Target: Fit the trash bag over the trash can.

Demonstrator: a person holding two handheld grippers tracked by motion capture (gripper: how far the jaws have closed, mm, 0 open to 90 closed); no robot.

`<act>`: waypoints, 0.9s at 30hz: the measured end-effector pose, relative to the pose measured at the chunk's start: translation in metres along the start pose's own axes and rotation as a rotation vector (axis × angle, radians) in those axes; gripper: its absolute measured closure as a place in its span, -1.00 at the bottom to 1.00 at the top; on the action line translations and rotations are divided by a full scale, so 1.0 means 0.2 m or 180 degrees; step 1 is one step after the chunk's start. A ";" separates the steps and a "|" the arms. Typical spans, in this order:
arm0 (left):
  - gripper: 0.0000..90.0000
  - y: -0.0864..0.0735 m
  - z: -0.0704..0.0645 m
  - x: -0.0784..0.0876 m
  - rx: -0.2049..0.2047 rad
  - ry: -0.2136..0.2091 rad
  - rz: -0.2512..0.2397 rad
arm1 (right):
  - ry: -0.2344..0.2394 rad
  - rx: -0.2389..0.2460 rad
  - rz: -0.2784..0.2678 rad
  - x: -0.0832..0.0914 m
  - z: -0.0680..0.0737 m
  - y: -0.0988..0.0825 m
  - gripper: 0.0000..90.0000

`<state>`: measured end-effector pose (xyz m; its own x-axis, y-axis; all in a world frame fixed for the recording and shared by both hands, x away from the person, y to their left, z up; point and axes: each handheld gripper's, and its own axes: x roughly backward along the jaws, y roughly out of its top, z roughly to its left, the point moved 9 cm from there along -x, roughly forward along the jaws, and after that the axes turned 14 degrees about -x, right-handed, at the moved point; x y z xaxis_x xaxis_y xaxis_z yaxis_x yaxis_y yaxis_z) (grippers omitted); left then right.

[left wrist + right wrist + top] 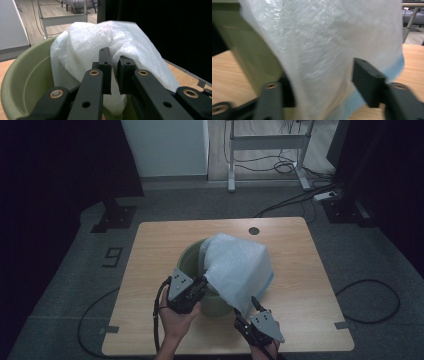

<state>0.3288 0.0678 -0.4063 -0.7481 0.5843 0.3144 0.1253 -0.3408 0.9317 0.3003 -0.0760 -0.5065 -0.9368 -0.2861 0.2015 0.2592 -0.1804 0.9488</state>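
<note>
A pale green bin [190, 252] stands mid-table with a white plastic bag [237, 265] draped over its right side and hanging down toward the near edge. My left gripper [202, 284] is at the bin's near rim. In the left gripper view its jaws [113, 68] are shut on a fold of the bag [87, 42] above the bin [25, 75]. My right gripper [246, 309] points up at the bag's lowest corner. In the right gripper view the right gripper [324, 80] is open, the bag [324, 37] hanging between its jaws and covering the left one. The bin [249, 50] sits behind.
The wooden table [150, 245] has a black cable hole [254, 231] at its far edge. On the floor beyond it stand a white desk frame [265, 142] and a white cabinet [165, 145], with cables and a power strip [325, 196] at the right.
</note>
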 end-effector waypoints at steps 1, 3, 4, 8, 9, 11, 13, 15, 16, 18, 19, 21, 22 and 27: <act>0.84 0.00 -0.01 0.01 -0.0029 -0.0008 -0.0001 | -0.0033 0.0003 -0.0036 0.00 -0.04 0.02 0.34; 0.84 -0.01 -0.01 0.03 -0.0063 -0.0027 -0.0001 | -0.0082 -0.0036 -0.0128 0.00 -0.08 0.07 0.52; 0.84 -0.01 -0.01 0.03 -0.0063 -0.0027 -0.0001 | -0.0098 -0.0051 -0.0194 0.01 -0.10 0.10 0.58; 0.84 -0.03 -0.02 0.05 -0.0105 -0.0062 0.0028 | -0.0133 -0.0090 -0.0431 0.02 -0.14 0.23 0.76; 0.84 -0.04 -0.02 0.06 -0.0100 -0.0081 0.0026 | -0.0134 -0.0105 -0.0491 0.03 -0.14 0.26 0.79; 0.83 -0.05 -0.03 0.07 -0.0094 -0.0116 0.0018 | -0.0121 -0.0159 -0.0606 0.04 -0.15 0.34 0.81; 0.83 -0.05 -0.04 0.07 -0.0095 -0.0155 0.0019 | -0.0082 -0.0212 -0.0726 0.06 -0.14 0.42 0.83; 0.83 -0.06 -0.05 0.07 -0.0104 -0.0179 0.0034 | -0.0005 -0.0288 -0.0842 0.08 -0.12 0.50 0.84; 0.83 -0.06 -0.05 0.07 -0.0104 -0.0179 0.0034 | -0.0005 -0.0288 -0.0842 0.08 -0.12 0.50 0.84; 0.82 -0.07 -0.06 0.06 -0.0123 -0.0206 0.0049 | 0.0063 -0.0326 -0.0956 0.09 -0.09 0.58 0.84; 0.82 -0.07 -0.08 0.05 -0.0153 -0.0237 0.0068 | 0.0137 -0.0346 -0.1058 0.11 -0.06 0.65 0.85; 0.81 -0.07 -0.10 0.04 -0.0176 -0.0275 0.0079 | 0.0182 -0.0347 -0.1119 0.12 -0.03 0.71 0.85; 0.80 -0.07 -0.10 0.04 -0.0176 -0.0275 0.0079 | 0.0182 -0.0347 -0.1119 0.12 -0.03 0.71 0.85; 0.50 -0.08 -0.12 0.05 -0.0146 -0.0373 0.0035 | 0.0317 -0.0293 -0.1163 0.13 0.01 0.75 0.85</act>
<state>0.3041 0.0604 -0.4220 -0.6653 0.6616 0.3461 0.1010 -0.3795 0.9197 0.3148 -0.1088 -0.3580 -0.9450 -0.2766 -0.1745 -0.0630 -0.3697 0.9270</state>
